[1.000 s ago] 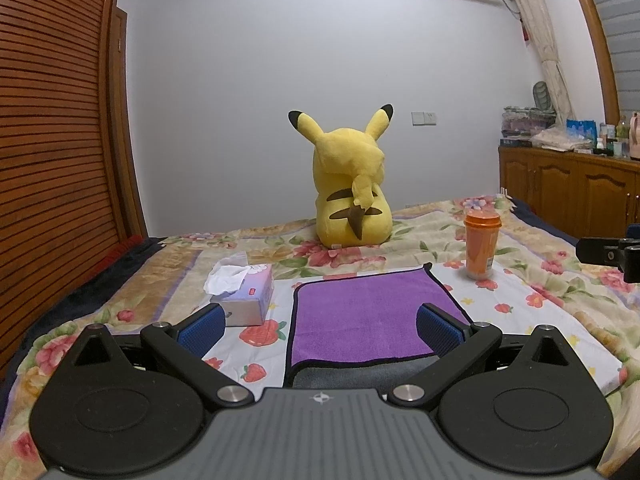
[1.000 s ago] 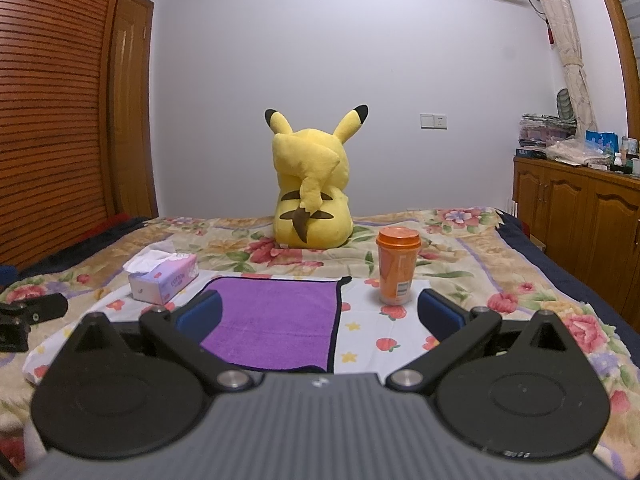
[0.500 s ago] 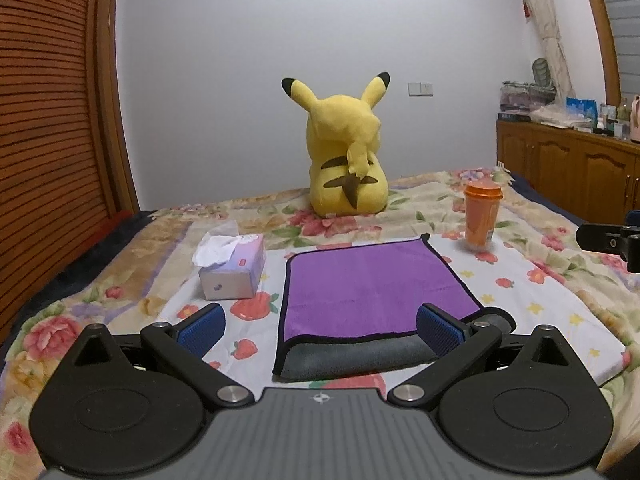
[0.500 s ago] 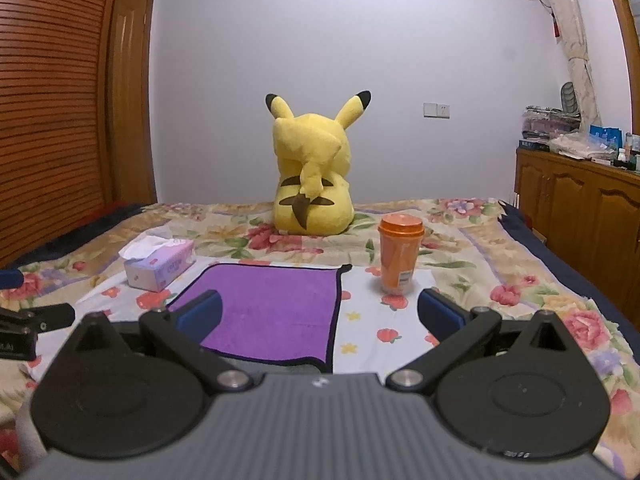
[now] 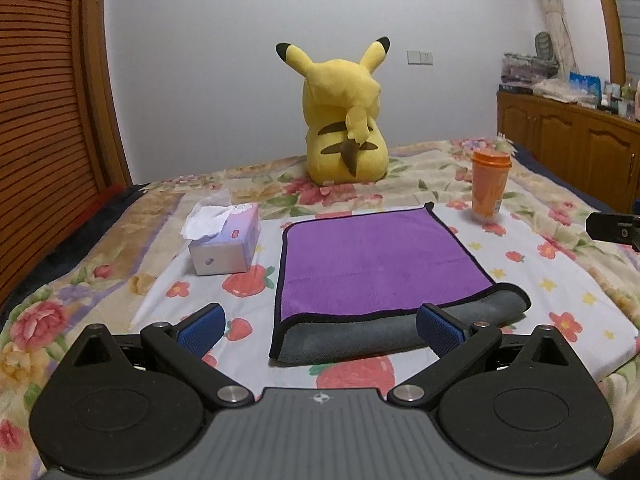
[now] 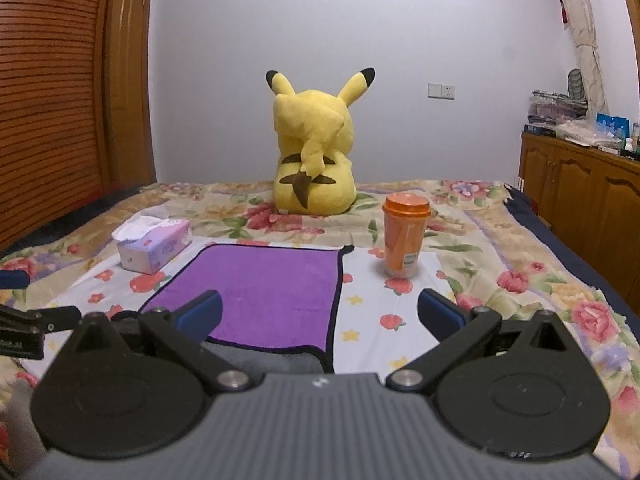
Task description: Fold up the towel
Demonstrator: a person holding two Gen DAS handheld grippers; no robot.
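Left wrist: towel [image 5: 372,260] fold edge nearest

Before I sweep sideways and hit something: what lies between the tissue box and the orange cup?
Only the folded purple towel lies between the tissue box and orange cup, clearest in the left wrist view.

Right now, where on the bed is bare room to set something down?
Free: the sheet right of the towel, below the orange cup; also the strip between towel and tissue box. Crowded at the pikachu plush.

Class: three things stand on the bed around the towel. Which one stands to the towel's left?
The tissue box, left of the purple towel. The orange cup stands right; the yellow plush toy sits behind.
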